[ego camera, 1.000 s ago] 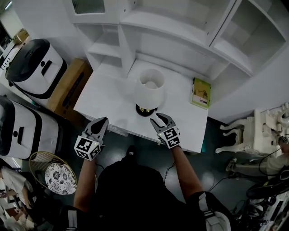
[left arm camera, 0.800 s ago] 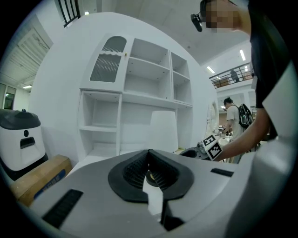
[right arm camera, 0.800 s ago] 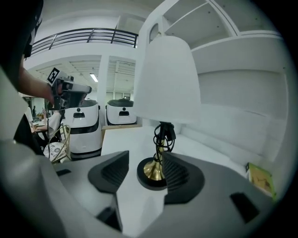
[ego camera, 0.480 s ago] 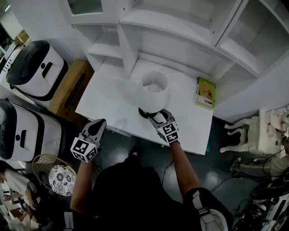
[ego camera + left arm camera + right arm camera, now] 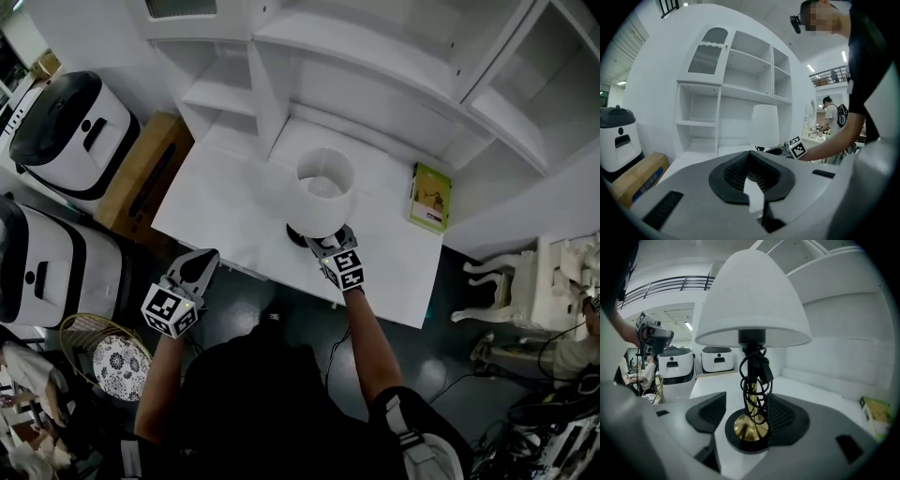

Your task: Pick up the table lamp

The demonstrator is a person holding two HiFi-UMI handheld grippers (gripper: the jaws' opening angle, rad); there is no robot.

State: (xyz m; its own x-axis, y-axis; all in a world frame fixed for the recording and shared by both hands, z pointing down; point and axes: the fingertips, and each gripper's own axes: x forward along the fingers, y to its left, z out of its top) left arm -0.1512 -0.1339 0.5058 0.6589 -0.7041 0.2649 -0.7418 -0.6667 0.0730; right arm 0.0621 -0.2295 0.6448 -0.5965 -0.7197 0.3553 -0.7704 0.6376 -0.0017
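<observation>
**A:** How many lamps are there?

**B:** One lamp (image 5: 323, 192). It stands on the white table (image 5: 216, 202), in the middle, close to the near edge. One black cord (image 5: 757, 376) is wound round its gold stem (image 5: 750, 401).

**A:** And how many claws?

**B:** Two. The right claw (image 5: 330, 240) is down at the lamp's foot. Its jaws have just been opening. They stand wide apart, with the stem between them, and they are not squeezing it.

**A:** What about the other one?

**B:** The left claw (image 5: 206, 255) hangs off the table, just past the near edge, on the left. Its jaws are closed, with nothing in them.

**A:** Is anything else on the table?

**B:** One green book (image 5: 430, 197). It lies by the right edge, well apart from the lamp.

**A:** Is there room to move?

**B:** Yes, there is open tabletop left of the lamp. A shelf (image 5: 375, 56) rises along the far edge. Left of the table are one box (image 5: 141, 173) and two white machines (image 5: 70, 131). One basket (image 5: 89, 352) sits nearer.
</observation>
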